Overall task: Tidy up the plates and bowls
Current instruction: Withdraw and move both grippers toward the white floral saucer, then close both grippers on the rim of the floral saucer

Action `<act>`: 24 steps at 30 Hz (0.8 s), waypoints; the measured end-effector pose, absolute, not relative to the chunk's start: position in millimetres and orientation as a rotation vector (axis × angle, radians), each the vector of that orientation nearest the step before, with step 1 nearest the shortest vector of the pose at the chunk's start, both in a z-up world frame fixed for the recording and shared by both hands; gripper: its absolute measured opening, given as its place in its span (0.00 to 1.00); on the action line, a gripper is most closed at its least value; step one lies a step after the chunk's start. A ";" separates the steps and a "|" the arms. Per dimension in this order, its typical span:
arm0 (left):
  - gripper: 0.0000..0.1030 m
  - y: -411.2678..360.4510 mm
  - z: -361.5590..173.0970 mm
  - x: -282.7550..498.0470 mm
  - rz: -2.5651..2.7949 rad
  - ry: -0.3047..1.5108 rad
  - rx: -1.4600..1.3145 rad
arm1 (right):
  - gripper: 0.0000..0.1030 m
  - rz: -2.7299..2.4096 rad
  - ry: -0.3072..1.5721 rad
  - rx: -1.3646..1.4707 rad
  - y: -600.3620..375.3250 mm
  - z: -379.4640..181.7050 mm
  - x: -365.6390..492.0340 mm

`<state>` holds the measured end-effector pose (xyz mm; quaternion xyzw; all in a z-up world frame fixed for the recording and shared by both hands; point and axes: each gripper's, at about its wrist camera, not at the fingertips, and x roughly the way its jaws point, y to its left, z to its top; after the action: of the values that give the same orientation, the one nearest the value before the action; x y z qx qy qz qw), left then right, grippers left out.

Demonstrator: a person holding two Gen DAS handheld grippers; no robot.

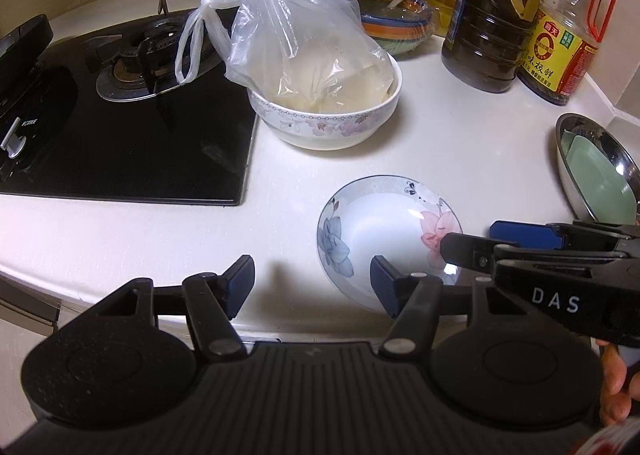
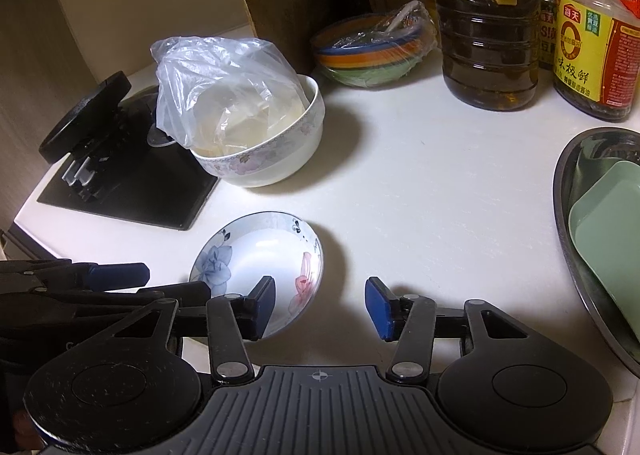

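Observation:
A shallow white dish with blue and pink flowers lies on the white counter near its front edge. My left gripper is open, its right finger over the dish's near rim and its left finger over bare counter. My right gripper is open too. Its left finger hangs over the dish's pink-flower side, so that rim sits between the jaws without the pads pressing on it. Behind stands a large floral bowl holding a plastic bag.
A black gas hob fills the left. A striped bowl under cling film and oil and sauce bottles line the back. A steel basin with a green dish sits at the right.

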<state>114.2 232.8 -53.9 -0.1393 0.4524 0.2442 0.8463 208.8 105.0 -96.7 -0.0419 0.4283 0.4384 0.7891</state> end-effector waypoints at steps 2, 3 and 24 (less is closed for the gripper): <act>0.60 234.0 -54.2 115.6 0.513 0.954 -0.291 | 0.49 0.943 0.922 -0.090 105.8 -96.4 209.6; 0.60 234.6 -54.4 116.2 0.511 0.954 -0.290 | 0.49 0.942 0.921 -0.090 106.4 -96.2 209.9; 0.44 243.9 -65.8 122.9 0.472 0.942 -0.296 | 0.34 0.934 0.950 -0.092 118.0 -108.0 215.1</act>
<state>122.9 243.9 -65.8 -0.1409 0.4479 0.2245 0.8539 215.1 118.0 -108.0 -0.0428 0.4404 0.4329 0.7853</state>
